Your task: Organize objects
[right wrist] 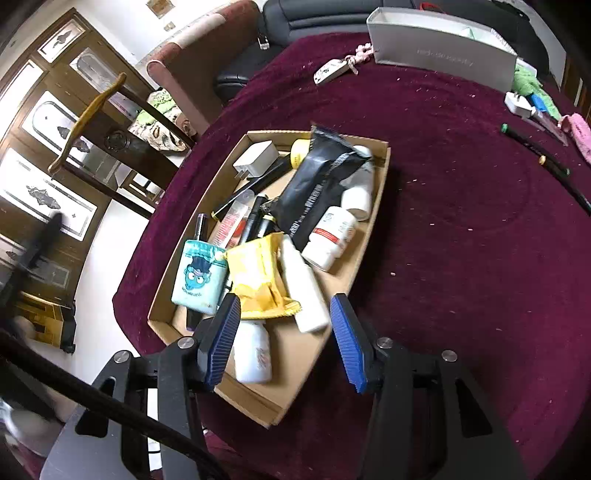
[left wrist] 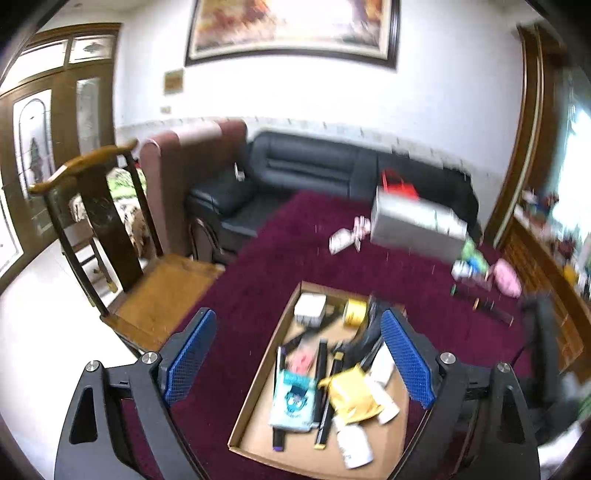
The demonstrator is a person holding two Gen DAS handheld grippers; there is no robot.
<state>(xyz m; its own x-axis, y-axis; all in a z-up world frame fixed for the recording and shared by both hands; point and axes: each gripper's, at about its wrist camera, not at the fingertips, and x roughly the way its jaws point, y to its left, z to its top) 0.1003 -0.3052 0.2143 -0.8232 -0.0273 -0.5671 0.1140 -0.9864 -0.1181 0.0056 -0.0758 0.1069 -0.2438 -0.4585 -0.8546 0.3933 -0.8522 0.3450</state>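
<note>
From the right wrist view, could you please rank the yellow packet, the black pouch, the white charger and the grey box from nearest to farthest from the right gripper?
1. Yellow packet, just ahead of the right gripper, in the cardboard tray.
2. Black pouch, mid-tray.
3. White charger, tray's far left corner.
4. Grey box, at the cloth's far edge.

white walls [left wrist: 314, 99] carry a large framed painting [left wrist: 291, 29]. a black leather sofa [left wrist: 314, 166] stands below it, a wooden chair [left wrist: 110, 240] to the left, beside dark wood doors [left wrist: 40, 147] with glass panels. a maroon cloth [right wrist: 461, 221] covers the table. the floor [left wrist: 37, 332] is pale. daylight enters at right.
</note>
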